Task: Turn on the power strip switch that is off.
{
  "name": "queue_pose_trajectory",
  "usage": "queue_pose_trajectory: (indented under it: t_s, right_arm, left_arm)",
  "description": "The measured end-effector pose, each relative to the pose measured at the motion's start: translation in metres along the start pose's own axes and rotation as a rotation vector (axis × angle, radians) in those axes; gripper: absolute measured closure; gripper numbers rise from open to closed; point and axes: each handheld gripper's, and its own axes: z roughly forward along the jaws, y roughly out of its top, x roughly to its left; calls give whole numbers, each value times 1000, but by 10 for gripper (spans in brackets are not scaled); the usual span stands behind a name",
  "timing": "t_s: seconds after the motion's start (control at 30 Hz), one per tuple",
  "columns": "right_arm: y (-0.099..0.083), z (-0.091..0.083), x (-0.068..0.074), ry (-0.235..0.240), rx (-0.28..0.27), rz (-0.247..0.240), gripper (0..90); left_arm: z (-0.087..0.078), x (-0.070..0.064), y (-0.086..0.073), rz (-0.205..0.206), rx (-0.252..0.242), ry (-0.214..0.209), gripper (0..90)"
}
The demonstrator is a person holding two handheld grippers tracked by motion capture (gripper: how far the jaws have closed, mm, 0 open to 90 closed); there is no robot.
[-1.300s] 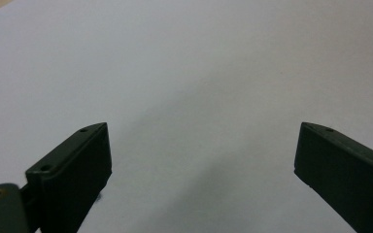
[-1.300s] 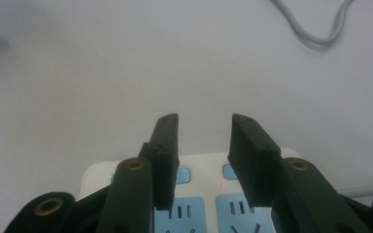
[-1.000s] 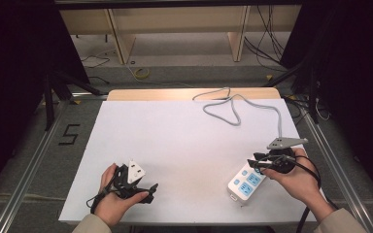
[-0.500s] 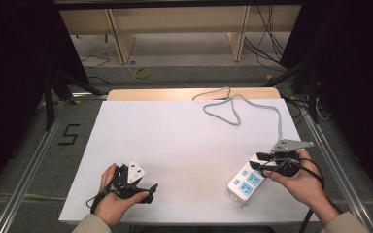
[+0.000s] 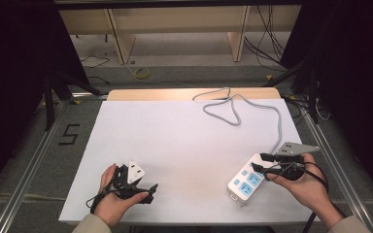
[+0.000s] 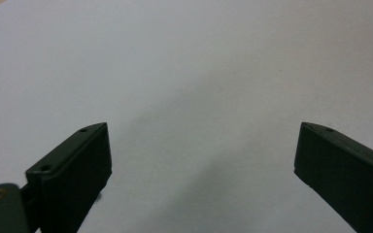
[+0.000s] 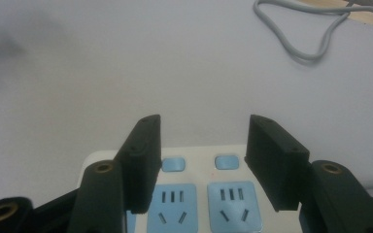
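1. The power strip (image 5: 246, 182), white with blue socket faces, lies flat on the white table (image 5: 184, 141) near the right end of its front edge, turned at a slant so one end points toward the front edge.
2. Its grey cord (image 5: 238, 110) runs from the far end of the strip up along the right edge, then loops across the surface near the back edge.
3. The right gripper (image 5: 267, 162) is held in the person's right hand (image 5: 303, 187) just over the strip's far end. In the right gripper view its jaws stand partly apart above the strip's two blue switches (image 7: 199, 162), closed on nothing.
4. The left gripper (image 5: 148, 191) rests in the left hand (image 5: 114, 201) close to the front edge, toward the left corner, well apart from the strip.
5. In the left gripper view its jaws are spread wide over bare white surface, gripping nothing.
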Motion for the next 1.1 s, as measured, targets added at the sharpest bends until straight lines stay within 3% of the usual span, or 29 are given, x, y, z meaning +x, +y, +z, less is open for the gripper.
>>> queue_pose_trajectory:
  t_s: [0.37,0.8,1.1]
  right_arm:
    - [-10,-5,-2,7,-40,-12,451]
    - [-31,-12,0,3,-113,6,402]
    - [-38,-16,-1,-4,-132,15,369]
  left_arm:
    - [-1,0,-1,-4,0,-1,60]
    - [-1,0,-1,-2,0,-2,60]
    - [0,-1,0,3,1,-7,60]
